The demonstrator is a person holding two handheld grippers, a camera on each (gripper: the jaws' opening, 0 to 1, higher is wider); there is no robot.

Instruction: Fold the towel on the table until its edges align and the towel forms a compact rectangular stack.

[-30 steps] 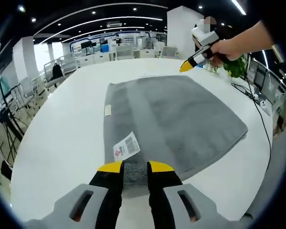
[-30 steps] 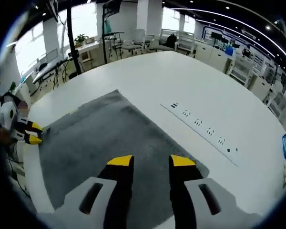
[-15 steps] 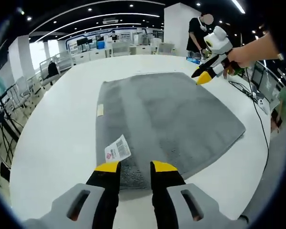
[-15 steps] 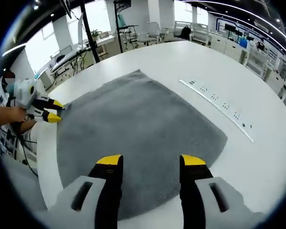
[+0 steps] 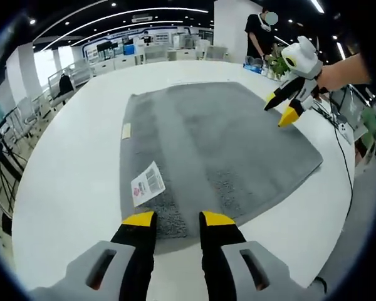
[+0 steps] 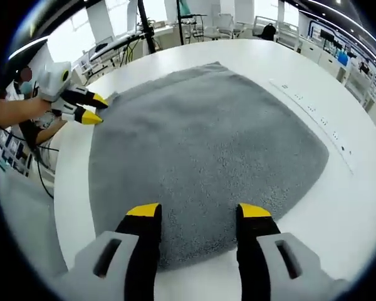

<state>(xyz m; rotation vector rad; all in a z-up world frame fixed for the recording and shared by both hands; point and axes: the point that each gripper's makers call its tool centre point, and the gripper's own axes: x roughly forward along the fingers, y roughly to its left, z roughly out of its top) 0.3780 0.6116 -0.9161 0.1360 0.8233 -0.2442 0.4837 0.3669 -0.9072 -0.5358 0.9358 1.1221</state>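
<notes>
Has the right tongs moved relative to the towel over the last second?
Yes. In the left gripper view the right tongs have come from beyond the towel's far corner to over its right side, nearer its near edge.

Towel tag: print unreadable.

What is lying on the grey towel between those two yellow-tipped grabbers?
In the right gripper view, the stretch of towel from the right gripper to the left gripper is bare grey pile. The white barcode tag sits near the left gripper, on the towel's edge strip.
</notes>
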